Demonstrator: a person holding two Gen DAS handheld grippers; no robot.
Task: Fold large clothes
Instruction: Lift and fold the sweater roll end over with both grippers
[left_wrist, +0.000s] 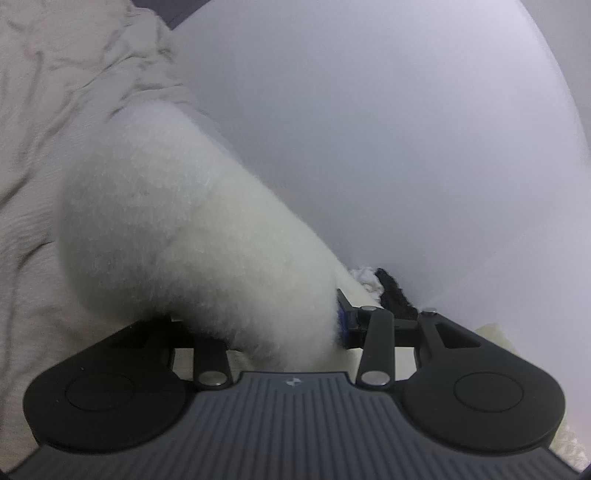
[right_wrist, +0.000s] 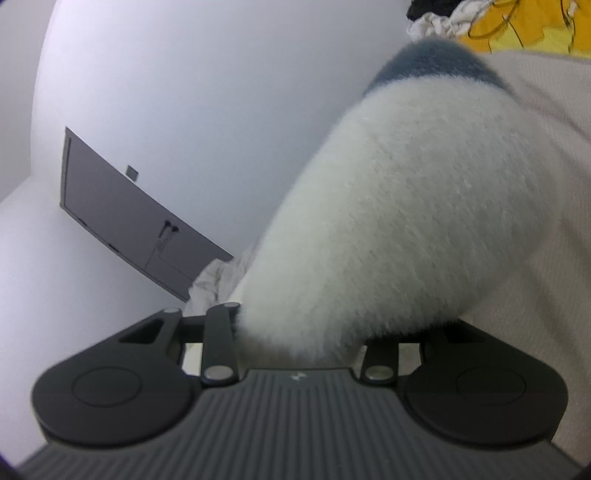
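Note:
A white fluffy fleece garment (left_wrist: 177, 236) bulges out of my left gripper (left_wrist: 280, 332), which is shut on it; the fingers are buried in the pile. In the right wrist view the same white fleece (right_wrist: 406, 221), with a blue-grey band (right_wrist: 436, 62) at its far end, rises from my right gripper (right_wrist: 303, 332), which is shut on it. Both grippers hold the garment up off the beige bedding (left_wrist: 44, 147), which also shows in the right wrist view (right_wrist: 546, 295).
A white wall (left_wrist: 388, 129) fills the background. A grey door (right_wrist: 122, 218) shows on the wall in the right wrist view. A pile of yellow, white and black clothes (right_wrist: 517, 26) lies at the top right; dark and white cloth (left_wrist: 388, 288) sits beyond the left gripper.

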